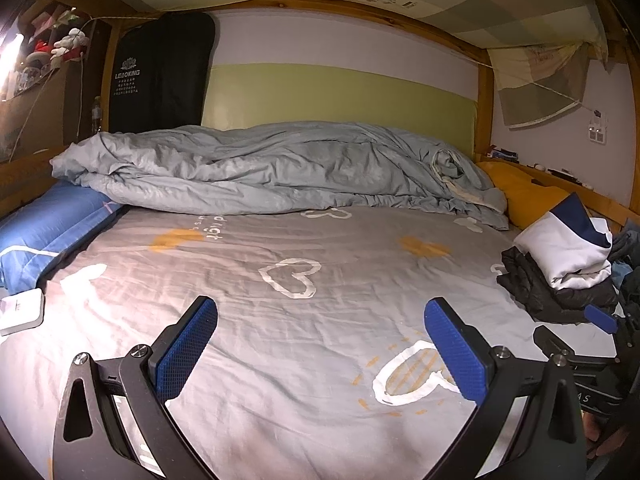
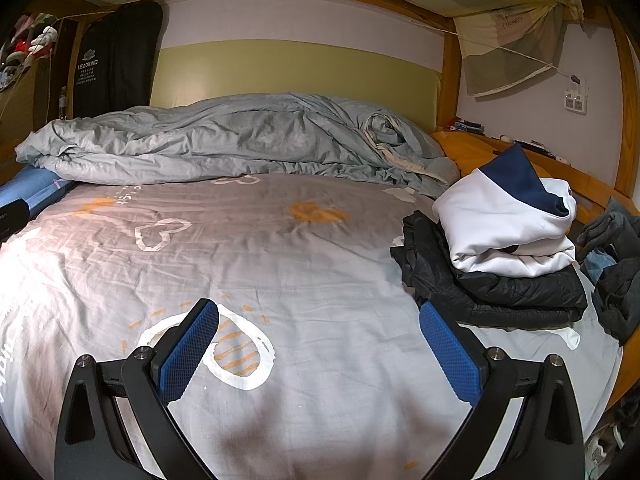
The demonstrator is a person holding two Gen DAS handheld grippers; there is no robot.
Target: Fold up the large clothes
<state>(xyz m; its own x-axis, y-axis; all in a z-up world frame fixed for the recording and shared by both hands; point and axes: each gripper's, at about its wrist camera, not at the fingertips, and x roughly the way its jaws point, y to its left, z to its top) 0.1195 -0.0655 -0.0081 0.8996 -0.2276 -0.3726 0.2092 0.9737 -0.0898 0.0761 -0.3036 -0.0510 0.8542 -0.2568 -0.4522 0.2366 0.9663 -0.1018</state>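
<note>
A folded white and navy garment (image 2: 506, 222) lies on top of a folded black padded jacket (image 2: 496, 284) at the right side of the bed; the same stack shows in the left wrist view as the white garment (image 1: 568, 246) on the black jacket (image 1: 552, 292). Loose dark grey clothes (image 2: 616, 264) lie heaped further right. My left gripper (image 1: 320, 344) is open over the grey heart-print sheet (image 1: 280, 320), holding nothing. My right gripper (image 2: 320, 348) is also open above the sheet (image 2: 304, 264), just left of the stack. The right gripper's blue pad (image 1: 600, 317) shows at the left view's right edge.
A crumpled grey duvet (image 1: 272, 168) lies across the back of the bed against the green headboard (image 1: 340, 96). A blue pillow (image 1: 44, 232) and a white device (image 1: 20, 310) sit at the left. A yellow pillow (image 1: 524, 194) is at the right, inside the wooden bed frame (image 2: 452, 72).
</note>
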